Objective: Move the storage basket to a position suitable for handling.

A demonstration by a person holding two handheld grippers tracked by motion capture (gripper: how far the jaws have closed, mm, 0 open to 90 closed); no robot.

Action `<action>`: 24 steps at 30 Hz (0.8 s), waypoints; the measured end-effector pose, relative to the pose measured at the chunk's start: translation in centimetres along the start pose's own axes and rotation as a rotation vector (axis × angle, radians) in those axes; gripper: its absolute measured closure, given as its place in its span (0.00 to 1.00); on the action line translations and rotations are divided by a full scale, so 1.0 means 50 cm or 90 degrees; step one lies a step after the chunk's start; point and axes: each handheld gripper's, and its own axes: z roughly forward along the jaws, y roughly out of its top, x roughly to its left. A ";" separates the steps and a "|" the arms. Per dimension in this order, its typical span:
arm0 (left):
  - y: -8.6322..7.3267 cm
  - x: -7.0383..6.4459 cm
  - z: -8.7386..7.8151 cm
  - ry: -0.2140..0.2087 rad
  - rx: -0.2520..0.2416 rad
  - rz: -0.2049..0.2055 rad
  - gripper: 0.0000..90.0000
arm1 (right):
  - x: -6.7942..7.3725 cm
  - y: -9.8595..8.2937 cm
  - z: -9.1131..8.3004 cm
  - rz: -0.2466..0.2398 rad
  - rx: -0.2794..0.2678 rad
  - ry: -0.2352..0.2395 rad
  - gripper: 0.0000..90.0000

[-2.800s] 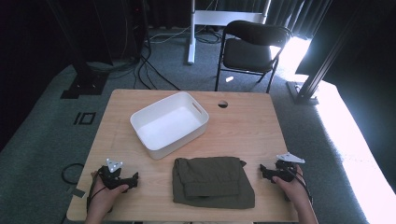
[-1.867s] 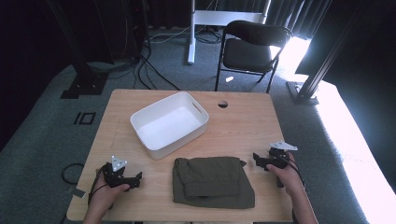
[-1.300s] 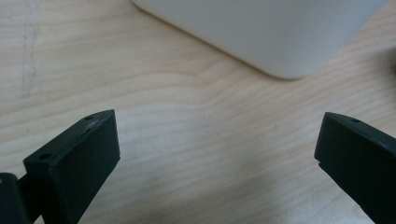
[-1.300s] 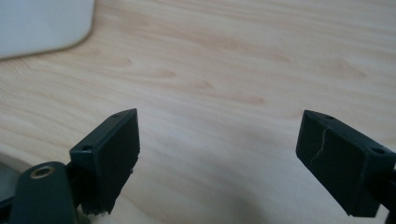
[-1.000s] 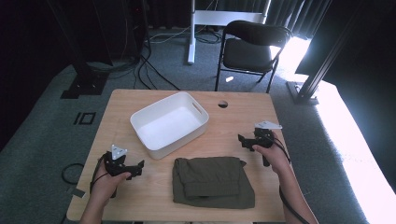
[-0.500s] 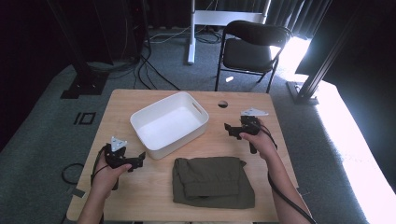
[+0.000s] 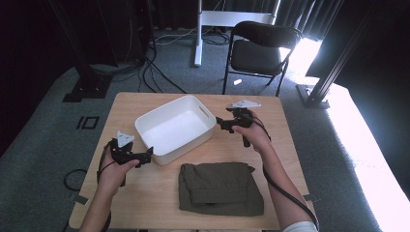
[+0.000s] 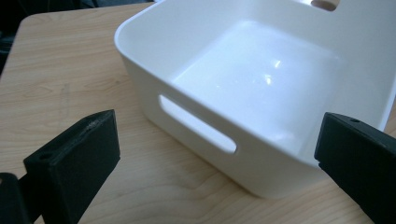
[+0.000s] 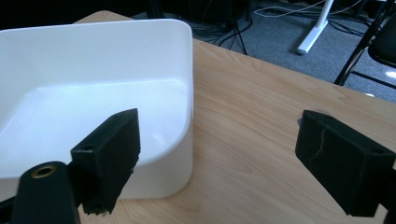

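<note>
nearest me, at six o'clock on the bench [image 7: 145,193], lies the folded olive cloth [image 7: 220,188], with no label i can read. my left gripper [image 7: 145,155], jaws spread, sits at the white tub's [image 7: 175,128] eight o'clock corner. my right gripper [image 7: 220,123], jaws also spread, is just beside its three o'clock wall.

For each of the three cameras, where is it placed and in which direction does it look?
High view: above the person's side, looking forward and down at the table; both forearms, left gripper, right gripper.
Left gripper view: on that gripper, facing the white bin's slotted end; open jaws.
Right gripper view: facing the bin's corner; open jaws.
All share the bin.
</note>
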 end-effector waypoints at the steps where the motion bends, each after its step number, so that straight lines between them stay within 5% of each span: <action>1: 0.003 0.000 0.002 -0.003 -0.005 -0.007 0.01 | 0.003 0.003 0.007 -0.001 0.003 0.000 0.16; 4: 0.011 0.000 0.012 -0.010 -0.008 -0.023 0.01 | 0.009 0.009 0.031 -0.007 0.012 -0.006 0.23; 5: 0.013 0.000 0.015 -0.008 -0.007 -0.026 0.01 | 0.012 0.012 0.046 -0.015 0.018 -0.020 0.35; 12: 0.008 -0.002 0.039 -0.007 -0.001 -0.050 0.02 | 0.034 0.009 0.086 -0.044 0.036 -0.021 0.51; 14: 0.006 -0.004 0.046 0.005 -0.002 -0.057 0.12 | 0.039 0.010 0.095 -0.046 0.036 -0.024 0.54; 22: -0.005 -0.010 0.068 0.014 0.018 -0.049 0.29 | 0.054 0.000 0.117 -0.077 0.070 -0.075 0.71; 24: -0.006 -0.012 0.069 -0.005 0.022 -0.082 0.41 | 0.057 -0.003 0.117 -0.060 0.066 -0.063 0.80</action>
